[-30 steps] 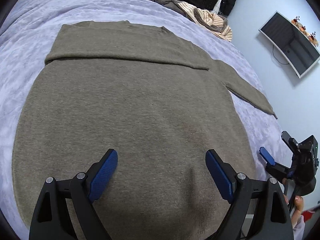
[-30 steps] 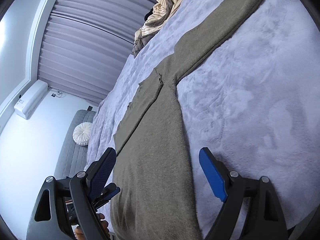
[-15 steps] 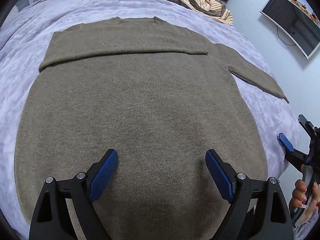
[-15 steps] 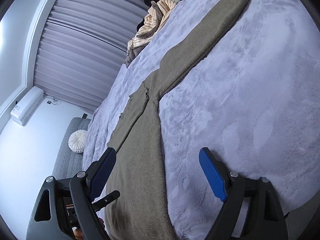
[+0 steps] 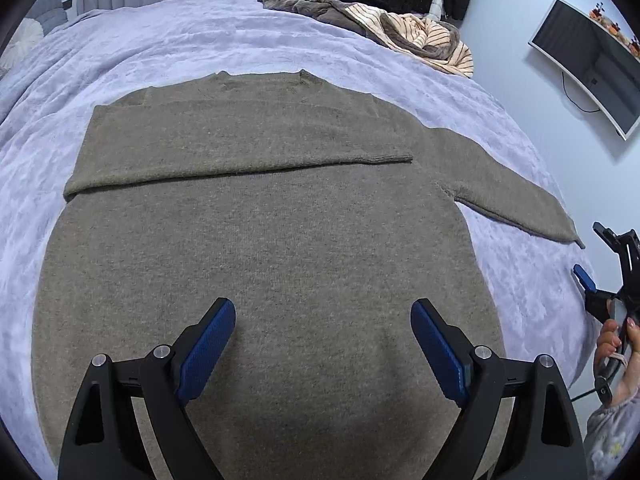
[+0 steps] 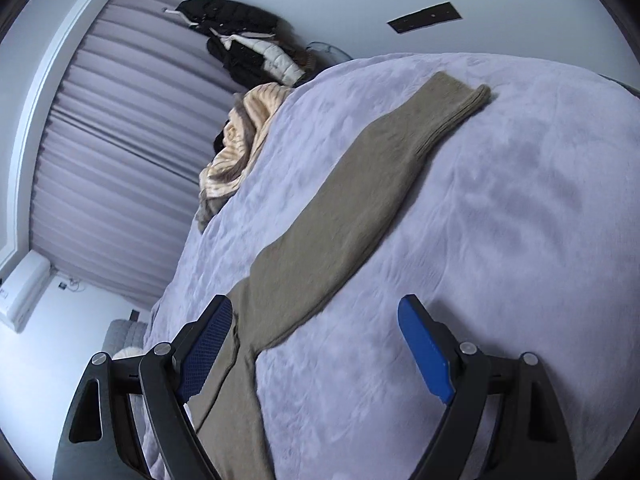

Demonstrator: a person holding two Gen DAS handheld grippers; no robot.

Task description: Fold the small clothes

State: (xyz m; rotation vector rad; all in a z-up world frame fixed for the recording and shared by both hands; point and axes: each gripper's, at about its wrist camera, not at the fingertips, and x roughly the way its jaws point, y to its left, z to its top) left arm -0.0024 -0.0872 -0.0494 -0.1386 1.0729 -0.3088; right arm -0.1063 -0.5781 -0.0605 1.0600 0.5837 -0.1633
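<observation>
Left wrist view: we have the flat olive-brown knit sweater point(image 5: 256, 240) spread on the lavender plush bedspread point(image 5: 200, 40), one sleeve already folded across its chest, the other sleeve point(image 6: 360, 184) stretched out sideways. Left gripper point(image 5: 323, 344) hovers wide over the sweater's hem, empty; right gripper point(image 6: 316, 344) wide too, near that sleeve's armpit (nothing gripped). Risk: pads snag bedspread with the knit, dragging the sweater askew.

The left wrist view looks steeply down from close above the hem end of the olive sweater point(image 5: 260, 248), facing up its body toward the collar and the curtained wall beyond. The right wrist view sits low beside the sweater's edge, tilted, looking along its outstretched sleeve point(image 6: 360, 200). Both share that sleeve, the lavender bedspread point(image 5: 240, 40) and the striped clothes pile point(image 6: 236, 148).
</observation>
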